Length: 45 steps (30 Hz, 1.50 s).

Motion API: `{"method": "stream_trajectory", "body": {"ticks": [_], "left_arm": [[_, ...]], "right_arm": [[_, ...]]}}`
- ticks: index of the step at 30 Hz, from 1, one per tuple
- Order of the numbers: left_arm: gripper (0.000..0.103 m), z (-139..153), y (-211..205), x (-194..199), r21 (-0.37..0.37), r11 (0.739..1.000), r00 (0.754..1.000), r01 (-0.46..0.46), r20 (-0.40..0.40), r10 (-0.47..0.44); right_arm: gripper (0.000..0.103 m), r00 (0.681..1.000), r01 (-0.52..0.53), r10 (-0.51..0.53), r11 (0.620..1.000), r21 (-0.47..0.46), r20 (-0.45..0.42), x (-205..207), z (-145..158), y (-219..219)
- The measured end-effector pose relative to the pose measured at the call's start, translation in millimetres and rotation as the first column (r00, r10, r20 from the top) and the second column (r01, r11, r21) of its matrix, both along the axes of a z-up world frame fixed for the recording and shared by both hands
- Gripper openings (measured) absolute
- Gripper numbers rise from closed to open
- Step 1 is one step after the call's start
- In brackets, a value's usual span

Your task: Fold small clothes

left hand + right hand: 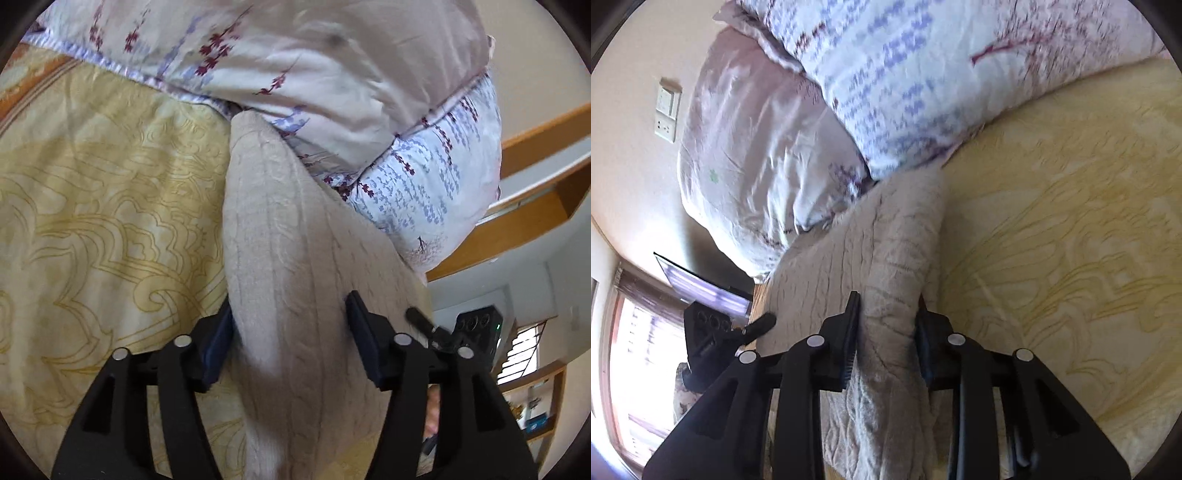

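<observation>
Black fingers of my left gripper (291,332) stand well apart, with the beige knit garment (280,236) bulging between them; whether the pads press on it I cannot tell. My right gripper (886,328) is narrower and pinches a thick fold of the same garment, its pads sunk into the cloth. The garment lies stretched along the bed's yellow bedspread (92,192), its far end touching the floral duvet (417,188) and pinkish pillow (746,147).

To do this fold well, I would keep both grips level, carry the edge over evenly, and let go only once the layers lie flat.

The knit is soft, cabled and bulky. The bedspread is smooth with embossed scrolls, and the duvet puffy.
</observation>
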<state>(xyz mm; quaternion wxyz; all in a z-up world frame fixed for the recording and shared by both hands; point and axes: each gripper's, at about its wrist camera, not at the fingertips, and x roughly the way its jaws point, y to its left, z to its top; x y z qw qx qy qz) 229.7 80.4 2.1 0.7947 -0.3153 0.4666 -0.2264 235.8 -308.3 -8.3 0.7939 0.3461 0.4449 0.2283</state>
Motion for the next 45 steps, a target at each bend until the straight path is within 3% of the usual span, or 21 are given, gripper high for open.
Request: {"method": "stream_trajectory", "body": {"ticks": [2,5,6,9,12,15,19,23,26,28,31,32,34,35,36,40,42,45], "left_arm": [[0.070,4,-3,-5,0.001,1.000,1.000,0.006,0.008,-0.006],[0.071,7,-3,-15,0.027,1.000,1.000,0.016,0.022,-0.016],[0.071,9,-3,-22,0.045,0.999,0.999,0.019,0.031,-0.021],[0.071,11,-9,-30,0.095,0.995,0.998,0.018,0.050,-0.022],[0.072,14,-12,-39,0.155,0.988,0.997,0.002,0.082,-0.015],[0.075,20,-17,-49,0.223,0.974,0.992,-0.026,0.127,-0.003],[0.079,30,-26,-69,0.348,0.934,0.980,-0.077,0.200,0.006],[0.080,28,-34,-74,0.454,0.885,0.978,-0.100,0.208,0.004],[0.080,19,-34,-71,0.462,0.881,0.983,-0.100,0.184,0.014],[0.084,14,-35,-68,0.472,0.875,0.983,-0.106,0.182,0.021],[0.084,12,-36,-72,0.475,0.872,0.978,-0.121,0.209,0.022],[0.084,13,-35,-77,0.463,0.877,0.974,-0.130,0.227,0.025],[0.084,17,-34,-90,0.456,0.879,0.964,-0.140,0.265,0.016],[0.086,19,-34,-95,0.462,0.875,0.959,-0.147,0.282,0.012],[0.089,21,-35,-104,0.477,0.864,0.951,-0.163,0.310,0.009],[0.101,24,-38,-128,0.499,0.845,0.934,-0.195,0.358,0.003],[0.101,24,-42,-137,0.515,0.830,0.929,-0.213,0.370,0.009],[0.101,21,-51,-148,0.563,0.798,0.939,-0.216,0.345,0.010]], "right_arm": [[0.029,1.000,0.015,-0.015,1.000,0.006,-0.006,3,0,-4],[0.027,1.000,0.019,-0.019,1.000,0.011,0.011,5,-1,1],[0.019,0.999,0.020,-0.020,1.000,-0.005,0.026,5,0,3],[0.013,0.996,0.081,-0.074,0.989,-0.125,0.059,2,3,5],[0.012,0.994,0.105,-0.104,0.981,-0.166,0.016,8,-8,3],[0.016,0.995,0.101,-0.093,0.971,-0.218,0.045,2,2,7],[0.030,0.977,0.135,-0.081,0.950,-0.281,0.196,-36,36,9],[0.031,0.959,0.073,0.014,0.953,-0.294,0.284,-71,50,21],[0.031,0.968,-0.008,0.105,0.920,-0.392,0.227,-74,37,46],[0.031,0.987,-0.031,0.101,0.882,-0.471,0.124,-64,12,54],[0.032,0.986,0.004,0.074,0.884,-0.468,0.149,-69,15,51],[0.034,0.984,0.021,0.065,0.883,-0.468,0.166,-72,19,52],[0.055,0.973,0.068,0.050,0.873,-0.483,0.227,-88,29,52],[0.074,0.967,0.089,0.045,0.864,-0.495,0.253,-95,33,52],[0.084,0.955,0.119,0.043,0.853,-0.508,0.295,-107,39,51],[0.091,0.936,0.173,0.035,0.820,-0.545,0.350,-128,47,55],[0.098,0.933,0.201,0.020,0.801,-0.564,0.360,-135,46,57],[0.102,0.930,0.252,-0.007,0.739,-0.624,0.368,-143,43,63]]}}
